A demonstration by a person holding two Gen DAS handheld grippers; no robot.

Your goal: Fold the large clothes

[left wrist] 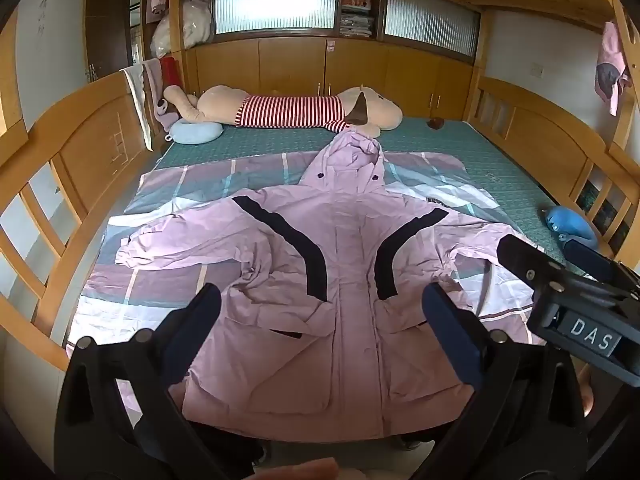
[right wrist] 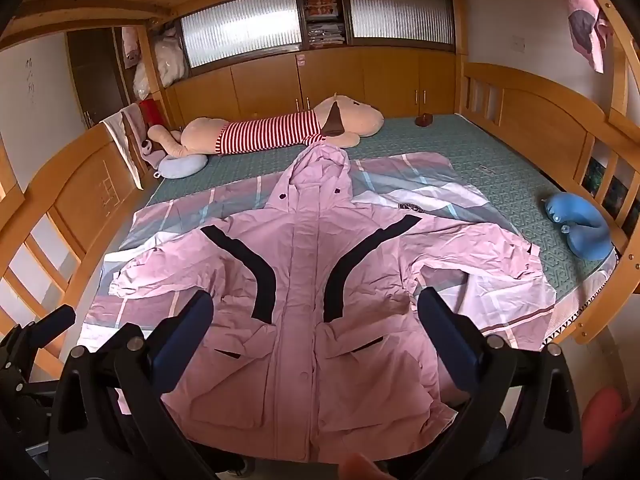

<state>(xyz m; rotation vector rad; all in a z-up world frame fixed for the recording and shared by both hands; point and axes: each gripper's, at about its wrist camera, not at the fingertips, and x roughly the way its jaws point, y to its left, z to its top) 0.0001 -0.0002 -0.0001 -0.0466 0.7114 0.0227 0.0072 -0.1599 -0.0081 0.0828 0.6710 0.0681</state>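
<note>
The pink coat (left wrist: 344, 280) lies flat and spread out in the middle of the frame, on the bed (left wrist: 480, 160); the left gripper (left wrist: 320, 320) is wide, holding nothing; the right gripper (right wrist: 312, 328) is wide too.

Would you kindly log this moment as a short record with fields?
garment: pink jacket, spread flat, front up, sleeves out, hood away from the camera
under it: striped sheet on the bed
left gripper: open, above the hem, holding nothing
right gripper: open, above the hem, holding nothing
also on bed: plush toy, blue neck pillow
folding: not begun
</note>
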